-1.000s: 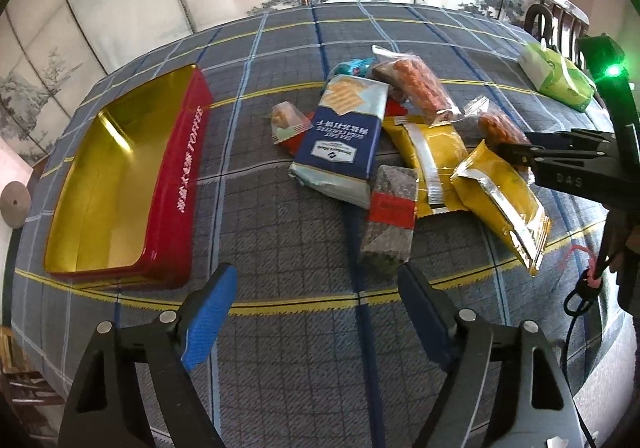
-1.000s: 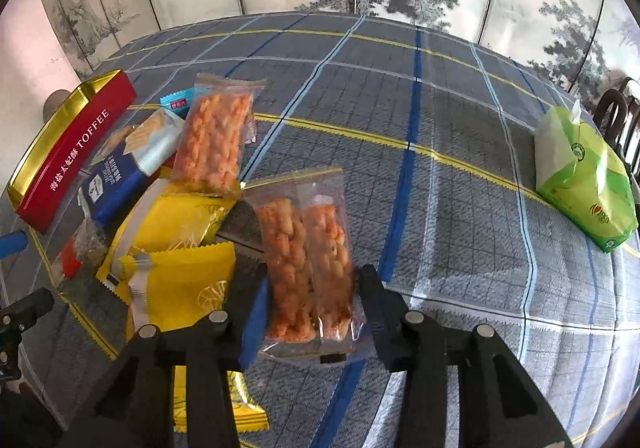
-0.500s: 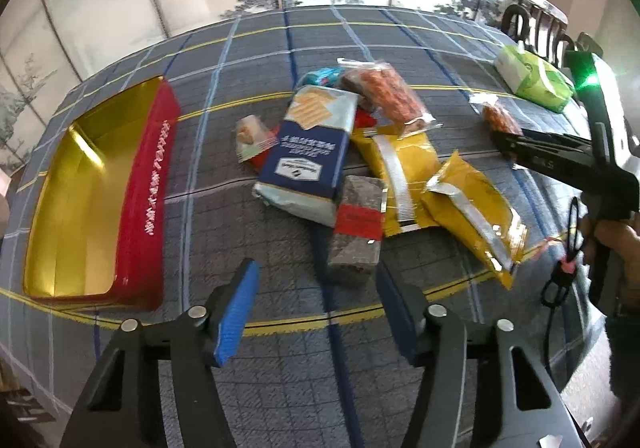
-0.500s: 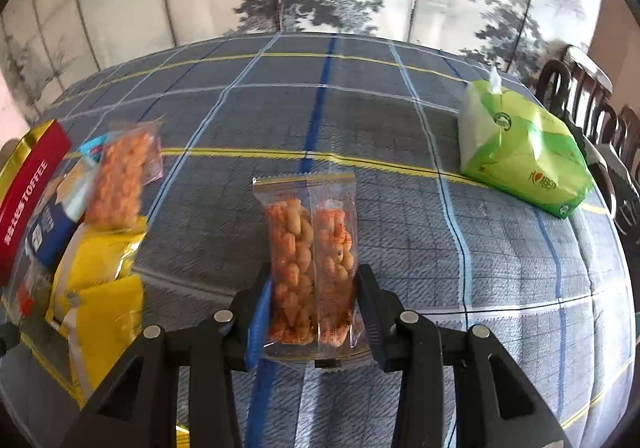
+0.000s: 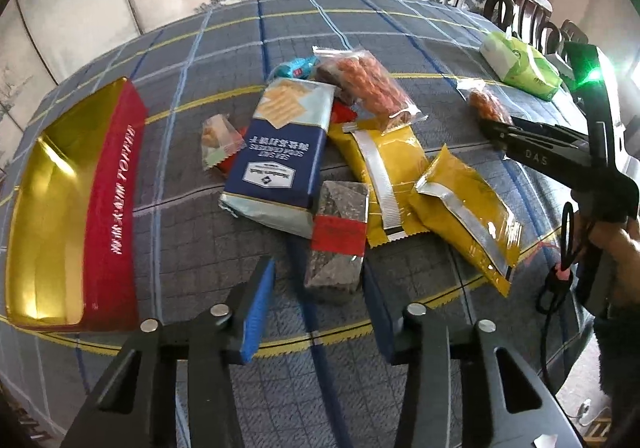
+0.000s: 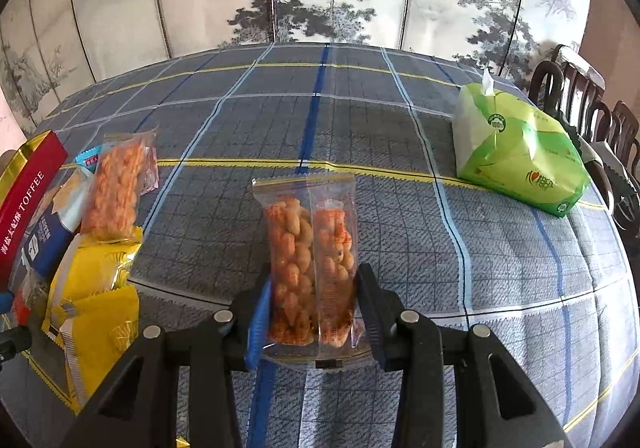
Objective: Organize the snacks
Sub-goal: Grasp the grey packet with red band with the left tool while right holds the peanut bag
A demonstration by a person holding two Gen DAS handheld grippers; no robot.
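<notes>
My left gripper (image 5: 320, 312) is closing around the dark bar (image 5: 338, 240), lengthwise ahead; my right gripper (image 6: 314, 312) clamps the peanut packet (image 6: 312, 268).

What I can't make out from here

The red tin (image 6: 28, 207) is cut off by my right view's left edge, and the blue cracker pack (image 6: 46, 238) beside it is blurred and partly covered. In my left view the small blue packet (image 5: 294, 67) is mostly hidden behind the pile. The chairs (image 5: 532, 21) are cut off at the frame's edge. The print on the green tissue pack (image 6: 516, 155) is too small to read.
</notes>
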